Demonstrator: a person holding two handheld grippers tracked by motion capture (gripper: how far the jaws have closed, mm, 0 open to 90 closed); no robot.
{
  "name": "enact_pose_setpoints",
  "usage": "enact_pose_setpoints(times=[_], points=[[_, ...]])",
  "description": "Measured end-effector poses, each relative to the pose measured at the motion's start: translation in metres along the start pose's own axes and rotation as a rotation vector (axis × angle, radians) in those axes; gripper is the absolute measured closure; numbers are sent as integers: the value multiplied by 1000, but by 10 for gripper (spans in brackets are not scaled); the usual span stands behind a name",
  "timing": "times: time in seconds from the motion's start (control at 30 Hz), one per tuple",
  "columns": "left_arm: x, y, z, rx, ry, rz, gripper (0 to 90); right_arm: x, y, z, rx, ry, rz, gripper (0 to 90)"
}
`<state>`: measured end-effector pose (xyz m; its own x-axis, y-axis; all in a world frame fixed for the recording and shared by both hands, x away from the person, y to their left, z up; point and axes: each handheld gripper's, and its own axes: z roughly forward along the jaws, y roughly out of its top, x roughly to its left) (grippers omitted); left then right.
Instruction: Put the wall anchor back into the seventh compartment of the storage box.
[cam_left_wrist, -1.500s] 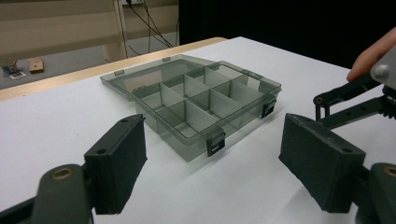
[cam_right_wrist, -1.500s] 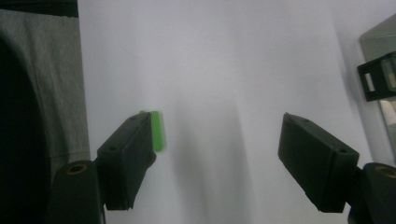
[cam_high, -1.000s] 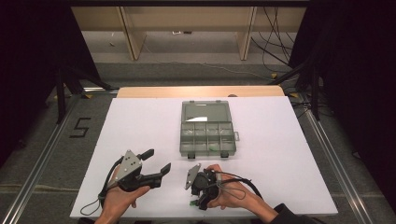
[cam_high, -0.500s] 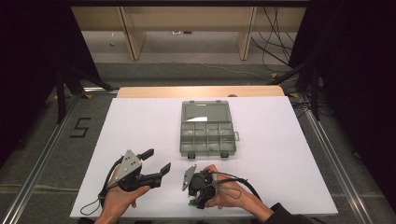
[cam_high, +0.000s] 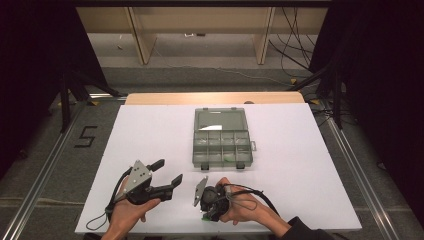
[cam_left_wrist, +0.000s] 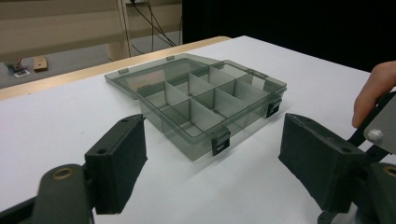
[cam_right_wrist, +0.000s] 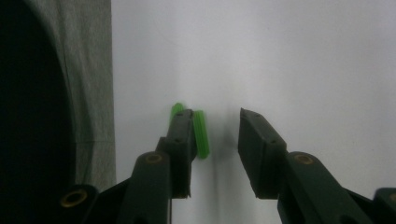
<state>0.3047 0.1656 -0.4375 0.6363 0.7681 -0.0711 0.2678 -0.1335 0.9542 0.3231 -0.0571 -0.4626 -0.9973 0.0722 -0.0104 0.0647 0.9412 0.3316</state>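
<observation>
Our right gripper (cam_right_wrist: 215, 135), at the table's (cam_high: 310, 165) near edge, has its jaws partly open around a green peg (cam_right_wrist: 201, 133), which stands lengthwise against one jaw, ungripped; our left gripper (cam_left_wrist: 212, 172) gapes wide, empty.

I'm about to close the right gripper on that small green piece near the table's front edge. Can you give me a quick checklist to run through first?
1. Right gripper open: ok, there is a clear gap between its jaws.
2. Green piece between the jaws: ok, though it lies right against one jaw, off centre.
3. Piece free on the white table: cannot tell, part of it is hidden behind that jaw.
4. Compartment box ready to receive: ok, its lid lies open and flat behind it.
5. Left gripper out of the way: ok, it is open and held off to the side, short of the box.
6. Room at the table's front edge: cannot tell, the piece sits close to it.
</observation>
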Motion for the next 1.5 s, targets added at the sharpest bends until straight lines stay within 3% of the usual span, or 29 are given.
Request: enact_pose_setpoints(times=[0.43, 0.87, 1.07, 1.5], points=[[0, 0, 0, 7, 3, 0, 223, 3, 3, 1, 24, 32, -1, 847], [0, 0, 0, 1, 0, 1, 225, 3, 4, -2, 26, 22, -17, 849], [0, 0, -1, 2, 7, 2, 225, -2, 3, -11, 3, -3, -23, 849], [-1, 1, 0, -4, 3, 0, 225, -28, -6, -52, -88, -99, 56, 849]])
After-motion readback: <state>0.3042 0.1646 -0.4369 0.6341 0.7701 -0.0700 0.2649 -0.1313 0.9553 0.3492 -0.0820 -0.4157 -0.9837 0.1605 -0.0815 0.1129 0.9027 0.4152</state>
